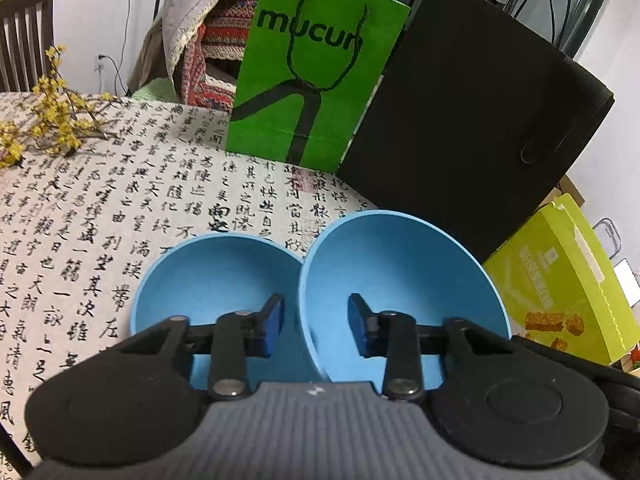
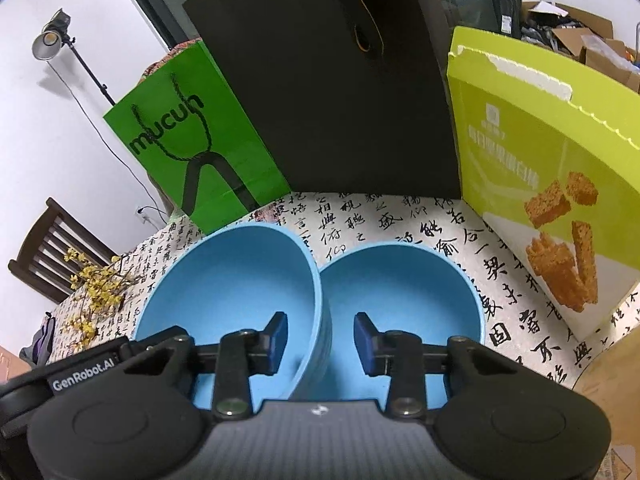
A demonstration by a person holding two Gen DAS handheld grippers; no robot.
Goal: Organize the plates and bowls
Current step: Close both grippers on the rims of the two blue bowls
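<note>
In the left wrist view two blue bowls stand rim to rim on the calligraphy tablecloth [image 1: 100, 220]. The left bowl [image 1: 212, 276] is lower; the right bowl [image 1: 400, 272] looms larger and tilted. My left gripper [image 1: 316, 308] straddles their touching walls with one finger in each bowl and a gap showing beside each pad. The right wrist view shows a similar pair: a taller left bowl [image 2: 236, 280] with a ridged outer wall, and a lower right bowl [image 2: 404, 292]. My right gripper [image 2: 320, 322] straddles these walls the same way, its pads clear of them.
Behind the bowls stand a green paper bag [image 1: 316, 72] [image 2: 192, 152], a black bag [image 1: 460, 120] [image 2: 332, 80] and a yellow-green snack box [image 1: 560, 276] [image 2: 540, 168]. Yellow flower twigs [image 1: 48, 120] [image 2: 96, 292] lie at the left. A dark chair [image 2: 52, 248] stands beyond the table.
</note>
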